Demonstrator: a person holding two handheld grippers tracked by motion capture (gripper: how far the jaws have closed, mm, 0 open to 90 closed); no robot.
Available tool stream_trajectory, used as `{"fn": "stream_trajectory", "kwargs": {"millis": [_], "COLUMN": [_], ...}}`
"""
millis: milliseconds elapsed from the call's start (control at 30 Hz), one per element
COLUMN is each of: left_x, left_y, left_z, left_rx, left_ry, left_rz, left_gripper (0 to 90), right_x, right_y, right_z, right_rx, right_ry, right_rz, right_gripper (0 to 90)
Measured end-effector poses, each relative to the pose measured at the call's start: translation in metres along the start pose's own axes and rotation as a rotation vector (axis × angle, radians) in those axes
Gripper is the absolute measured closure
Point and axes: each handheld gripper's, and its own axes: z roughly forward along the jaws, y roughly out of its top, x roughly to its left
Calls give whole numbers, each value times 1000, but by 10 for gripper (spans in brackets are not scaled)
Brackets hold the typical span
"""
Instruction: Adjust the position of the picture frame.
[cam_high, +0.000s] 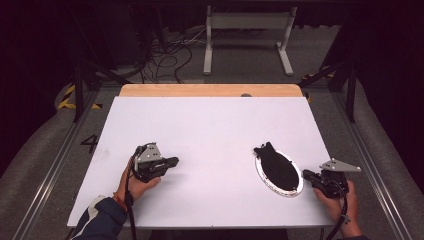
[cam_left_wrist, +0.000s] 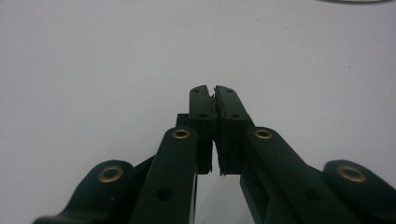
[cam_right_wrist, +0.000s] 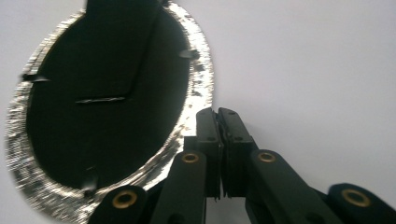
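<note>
A black cloth (cam_high: 276, 167) lies flat on a silver-rimmed oval plate (cam_high: 295, 190) near the desk's (cam_high: 210, 130) right edge; left gripper (cam_high: 172, 161) and right gripper (cam_high: 305, 174) jaws are pressed together, empty.

The left tongs (cam_high: 172, 161) are black, with a grey three-cornered plate on top and a dark cable trailing toward the lower left of the frame. The right tongs (cam_high: 306, 174) match, plate and cable included. In the gripper views each pair has two flat black arms set with brass-coloured rivets and small screw holes, ending in ridged black pads (cam_left_wrist: 203, 105). The left forearm wears a dark blue sleeve (cam_high: 102, 220) with a white panel and a reddish wristband.
</note>
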Motion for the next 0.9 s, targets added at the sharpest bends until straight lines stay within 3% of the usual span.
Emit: {"fn": "stream_trajectory", "kwargs": {"millis": [200,400,633,900], "left_x": [-3,-8,-9,-9], "left_y": [-4,-9,-8,-7], "left_z": [-4,3,8,11], "left_rx": [-2,44,60,66], "left_ry": [-4,-16,-21,-24], "left_rz": [-4,15,14,14], "left_gripper": [858,857,853,849], "right_x": [0,-4,-14,-5], "right_y": [4,10,23,35], "right_z": [5,13,28,39], "right_rx": [2,0,5,18], "right_ry": [-17,44,125,101], "right_rz": [2,-5,12,-26], "right_gripper": [894,900,900,900]}}
